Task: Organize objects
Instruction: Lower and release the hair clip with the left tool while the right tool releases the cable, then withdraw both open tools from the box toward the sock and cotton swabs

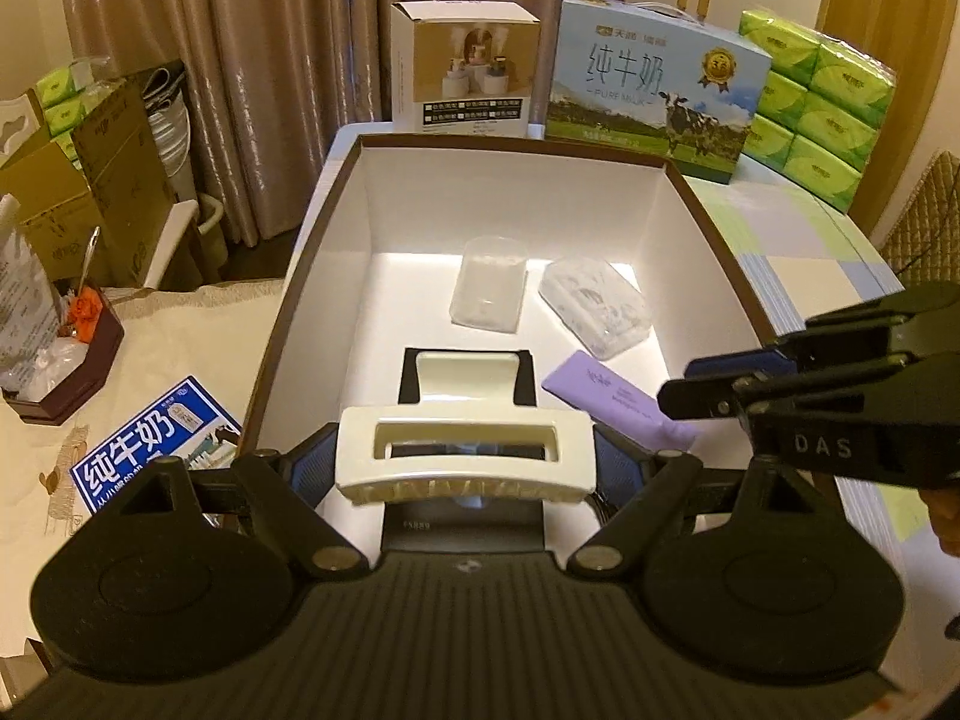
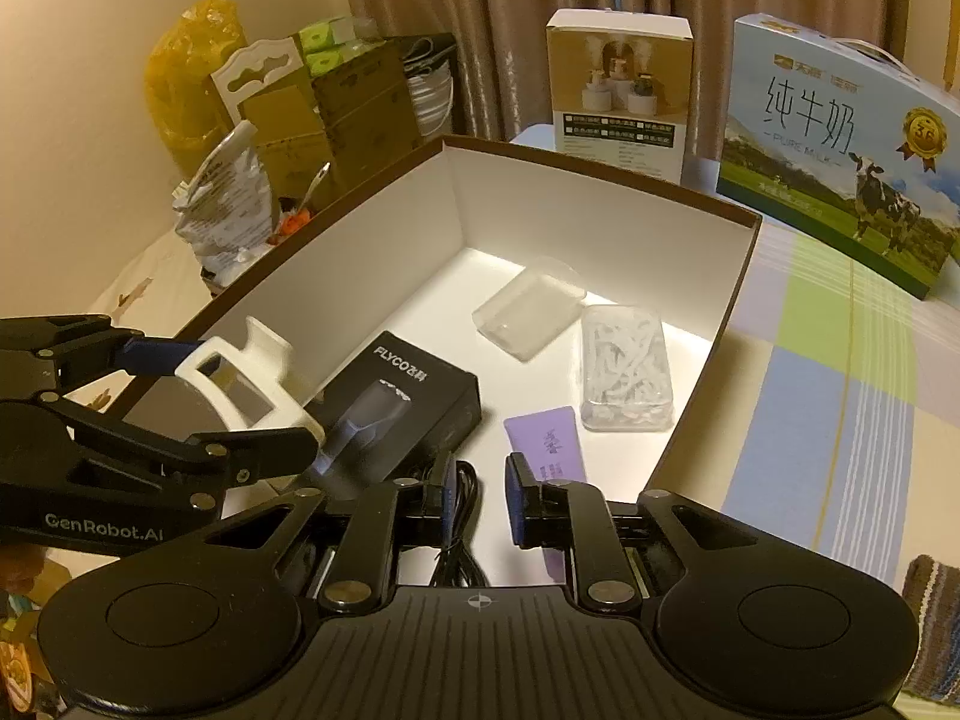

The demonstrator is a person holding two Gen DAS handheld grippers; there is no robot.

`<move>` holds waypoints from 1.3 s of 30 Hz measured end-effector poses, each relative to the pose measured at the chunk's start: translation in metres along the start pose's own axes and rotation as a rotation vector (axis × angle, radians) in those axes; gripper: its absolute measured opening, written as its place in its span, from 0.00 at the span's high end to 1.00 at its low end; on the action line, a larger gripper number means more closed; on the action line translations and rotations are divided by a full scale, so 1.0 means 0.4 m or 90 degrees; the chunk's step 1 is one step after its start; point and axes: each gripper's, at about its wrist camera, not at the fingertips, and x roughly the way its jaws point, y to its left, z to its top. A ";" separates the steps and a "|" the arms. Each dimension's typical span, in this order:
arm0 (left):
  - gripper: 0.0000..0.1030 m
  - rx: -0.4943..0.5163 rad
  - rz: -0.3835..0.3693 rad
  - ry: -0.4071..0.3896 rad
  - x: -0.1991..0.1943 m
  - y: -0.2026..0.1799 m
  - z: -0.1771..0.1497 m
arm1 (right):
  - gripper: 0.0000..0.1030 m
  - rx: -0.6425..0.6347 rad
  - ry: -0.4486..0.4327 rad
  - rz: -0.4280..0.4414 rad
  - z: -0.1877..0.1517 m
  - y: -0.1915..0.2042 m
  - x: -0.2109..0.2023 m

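The left gripper [image 1: 465,459] is clamped on a cream hair claw clip [image 1: 465,462], one blue pad against each end, and holds it above the near edge of the open storage box [image 1: 516,147], over a black carton [image 2: 414,402] printed "FLYCO" in white that lies on the box floor near the near-left corner. From the right wrist camera the clip [image 2: 252,381] shows as a cream loop pinched between the left gripper's fingers [image 2: 249,396], whose black body reads "GenRobot.AI".

The right gripper [image 2: 477,501] hangs over the near edge of the box with its jaws a narrow gap apart and nothing between them; a black cable [image 2: 462,531] lies just under it. In the left wrist view its side carries the letters "DAS" [image 1: 690,384].

The box has a brown rim and a white inside. On its floor lie a clear empty plastic case [image 1: 489,285] toward the middle, a clear case of white floss picks [image 2: 624,369] just beside it toward the right wall, and a lilac tube [image 2: 546,444] with small unreadable print near the near edge, next to the black carton.

Behind the far edge of the box stand a white-and-tan humidifier carton [image 1: 465,75], a blue milk carton [image 1: 651,90] marked "纯牛奶", "PURE MILK" and a gold "3.6" seal, and a stack of green tissue packs [image 1: 819,108]. The table wears a pastel checked cloth [image 2: 840,396]. Left of the box lies a blue milk pack [image 1: 156,450], also printed "纯牛奶".
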 end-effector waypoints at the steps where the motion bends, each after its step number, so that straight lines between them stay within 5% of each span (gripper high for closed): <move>1: 0.15 -0.001 -0.001 0.000 0.002 0.001 0.004 | 0.77 0.000 -0.001 0.000 0.000 -0.001 -0.001; 6: 0.10 -0.008 0.000 0.001 0.003 0.014 0.009 | 0.61 -0.005 -0.007 0.004 0.001 -0.002 -0.009; 20: 0.09 -0.034 0.012 0.023 -0.011 0.036 -0.001 | 0.39 -0.011 -0.009 0.009 -0.008 0.007 -0.023; 30: 0.07 -0.051 0.019 0.026 -0.063 0.034 -0.016 | 0.10 -0.015 -0.038 0.010 -0.035 0.027 -0.088; 39: 0.07 -0.056 0.008 0.019 -0.133 -0.008 -0.043 | 0.07 0.024 -0.061 0.018 -0.090 0.010 -0.186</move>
